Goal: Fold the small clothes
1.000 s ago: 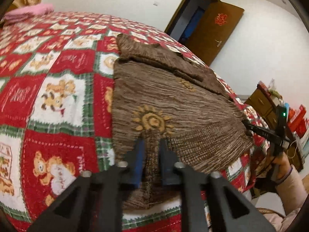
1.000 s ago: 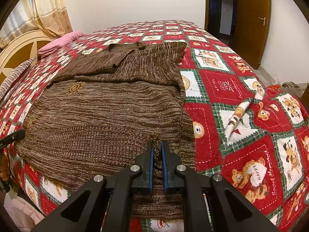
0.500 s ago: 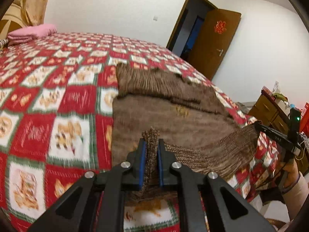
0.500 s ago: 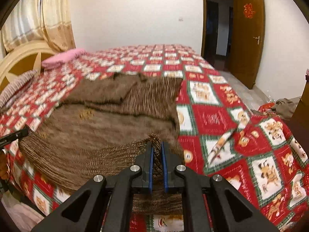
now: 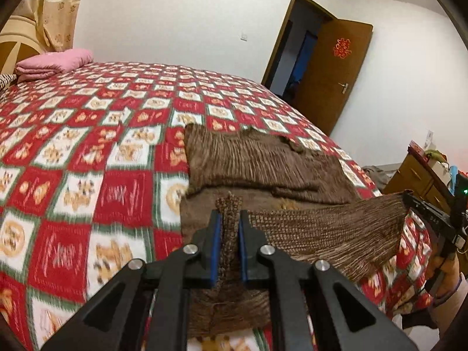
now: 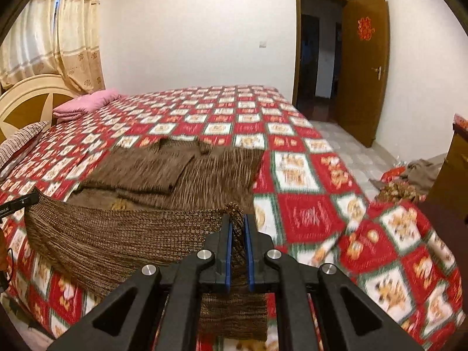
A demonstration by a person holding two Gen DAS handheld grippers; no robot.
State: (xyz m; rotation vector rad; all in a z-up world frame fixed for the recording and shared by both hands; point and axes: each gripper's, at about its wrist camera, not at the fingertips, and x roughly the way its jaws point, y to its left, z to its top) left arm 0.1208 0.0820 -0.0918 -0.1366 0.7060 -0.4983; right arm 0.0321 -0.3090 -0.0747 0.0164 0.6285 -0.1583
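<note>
1. Lifting the near hem: the brown sweater (image 5: 263, 158) lies on the bed (image 5: 87, 146), far part flat on the red-and-white quilt, near edge raised off it and hanging as a band between the two tongs.
2. Left tongs (image 5: 228, 228): pressed together, pinching a bunched corner of the hem; a tuft of knit sticks up just past the blue pads (image 5: 215, 245). The rest of that corner hangs below the tool.
3. Right tongs (image 6: 237, 234): likewise pressed together on the opposite hem corner, with knit showing between the blue pads and a flap draped beneath.
4. In the left view the right tongs show at the far right edge, gripped by a hand (image 5: 447, 275), with the hem stretched to their tip. In the right view the tip of the left tongs is just visible at the left edge, at the other end of the same band.
5. Done so far, as judged from the layout: both sleeves appear folded in across the chest, forming a layered patch on the far part of the body. Both hem corners are secured and off the quilt.
6. Left to do, as judged: carry the hem over toward the collar, lay it down evenly, release both corners. No cross fold is laid yet, so the task looks about midway.
7. Sag in the middle of the lifted band; even tension would keep the fold line straight.
8. Frames are motion-blurred; collar detail unclear. A pink pillow (image 6: 87, 102) sits far left, well apart from the work.
</note>
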